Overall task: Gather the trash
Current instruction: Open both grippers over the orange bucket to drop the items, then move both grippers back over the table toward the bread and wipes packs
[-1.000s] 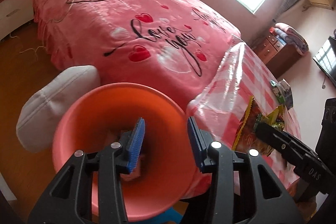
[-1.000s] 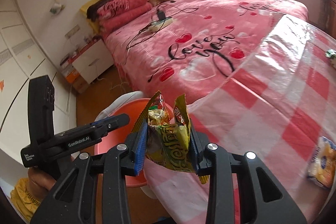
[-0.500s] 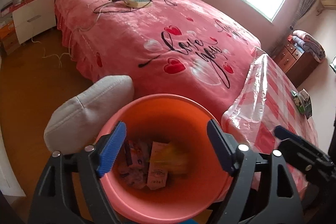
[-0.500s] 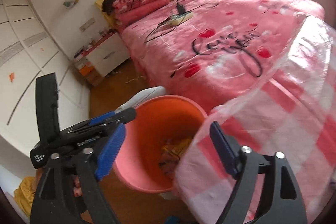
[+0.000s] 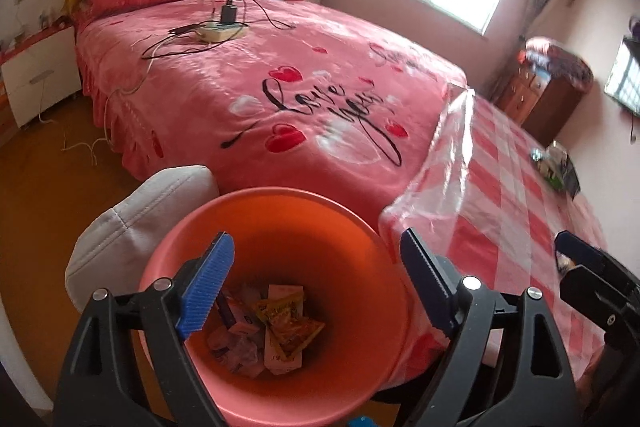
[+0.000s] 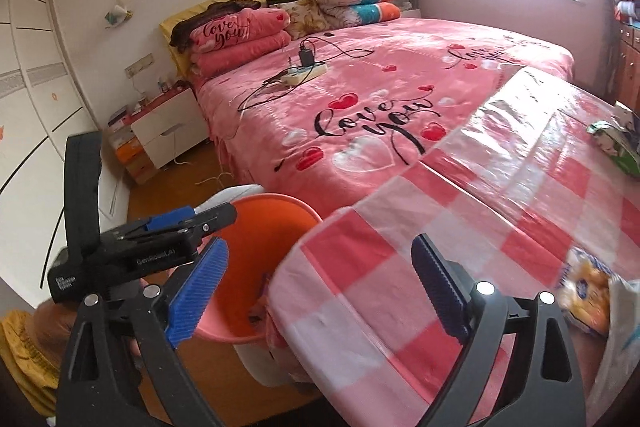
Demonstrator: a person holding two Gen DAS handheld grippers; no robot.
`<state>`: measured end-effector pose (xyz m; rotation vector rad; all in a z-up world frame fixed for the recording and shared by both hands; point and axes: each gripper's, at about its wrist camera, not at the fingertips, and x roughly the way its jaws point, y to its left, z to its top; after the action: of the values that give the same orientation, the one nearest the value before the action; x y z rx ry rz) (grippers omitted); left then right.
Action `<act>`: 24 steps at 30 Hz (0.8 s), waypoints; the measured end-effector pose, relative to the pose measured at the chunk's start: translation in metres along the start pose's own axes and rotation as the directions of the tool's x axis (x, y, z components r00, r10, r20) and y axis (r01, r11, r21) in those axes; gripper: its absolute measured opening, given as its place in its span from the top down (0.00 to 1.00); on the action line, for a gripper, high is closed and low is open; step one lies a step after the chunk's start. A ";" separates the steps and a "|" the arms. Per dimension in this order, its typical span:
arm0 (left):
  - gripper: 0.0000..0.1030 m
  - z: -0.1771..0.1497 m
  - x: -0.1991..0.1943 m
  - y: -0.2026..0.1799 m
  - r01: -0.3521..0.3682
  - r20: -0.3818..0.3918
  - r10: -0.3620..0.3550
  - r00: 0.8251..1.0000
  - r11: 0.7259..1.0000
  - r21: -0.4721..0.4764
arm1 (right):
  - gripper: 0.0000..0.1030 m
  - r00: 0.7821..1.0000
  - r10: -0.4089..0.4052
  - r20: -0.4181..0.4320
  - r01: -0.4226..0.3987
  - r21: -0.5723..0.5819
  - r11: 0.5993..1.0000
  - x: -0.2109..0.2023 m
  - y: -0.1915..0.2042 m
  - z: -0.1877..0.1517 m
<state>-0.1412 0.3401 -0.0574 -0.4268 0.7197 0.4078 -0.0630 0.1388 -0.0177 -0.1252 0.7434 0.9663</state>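
Observation:
An orange bin (image 5: 280, 195) stands on the floor at the table's corner, holding several wrappers with a yellow snack bag (image 5: 292, 323) on top. My left gripper (image 5: 316, 269) hangs over the bin's mouth, its jaws opening with nothing between them. The right gripper (image 6: 320, 281) sits above the corner of the pink checked table (image 6: 480, 211), beside the bin (image 6: 272, 223). Its jaws are opening too, and they are empty. A yellow-white packet (image 6: 588, 291) and a green packet (image 6: 616, 147) lie on the table. Each gripper shows in the other's view: the right gripper (image 5: 572, 263) and the left gripper (image 6: 200, 223).
A big bed (image 5: 280, 87) with a pink cover fills the space behind the bin, with a power strip (image 5: 218, 31) and cables on it. A white cushion (image 5: 140, 219) touches the bin's left side. A nightstand (image 6: 168, 131) and wooden floor lie to the left.
The right gripper was shut on the yellow snack bag; it has opened and the bag now lies in the bin. The left gripper has opened wide too. Both grippers drew back from the bin.

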 end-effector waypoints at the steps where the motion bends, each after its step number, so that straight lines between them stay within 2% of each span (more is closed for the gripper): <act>1: 0.17 0.000 0.002 -0.005 -0.014 -0.021 0.015 1.000 1.000 0.022 | 0.11 1.000 -0.003 0.006 0.003 0.000 1.000 -0.002 -0.002 -0.003; 3: 0.17 -0.001 0.004 -0.019 -0.048 -0.046 0.052 0.998 0.996 0.078 | 0.11 0.999 -0.021 0.024 0.021 0.001 1.000 -0.009 -0.007 -0.008; 6: 0.17 -0.004 0.004 -0.030 -0.064 -0.055 0.069 0.996 0.993 0.101 | 0.11 0.998 -0.032 0.045 0.031 0.022 0.999 -0.019 -0.016 -0.015; 10: 0.17 -0.004 0.003 -0.042 -0.031 -0.066 0.039 0.997 0.993 0.110 | 0.10 0.996 -0.051 0.068 0.047 0.065 0.997 -0.031 -0.031 -0.022; 12: 0.17 -0.005 0.002 -0.050 -0.031 -0.064 0.040 0.997 0.991 0.132 | 0.08 0.995 -0.064 0.078 0.057 0.084 0.995 -0.037 -0.038 -0.024; 19: 0.17 -0.007 -0.002 -0.082 -0.011 -0.051 0.021 0.998 0.980 0.200 | 0.07 0.988 -0.102 0.118 0.086 0.134 0.987 -0.058 -0.058 -0.032; 24: 0.17 -0.010 -0.002 -0.097 0.008 -0.070 0.006 0.998 0.979 0.202 | 0.07 0.982 -0.114 0.149 0.090 0.155 0.984 -0.072 -0.071 -0.038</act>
<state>-0.0999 0.2535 -0.0406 -0.2507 0.8208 0.3157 -0.0519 0.0320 -0.0167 0.0422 0.6540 0.8102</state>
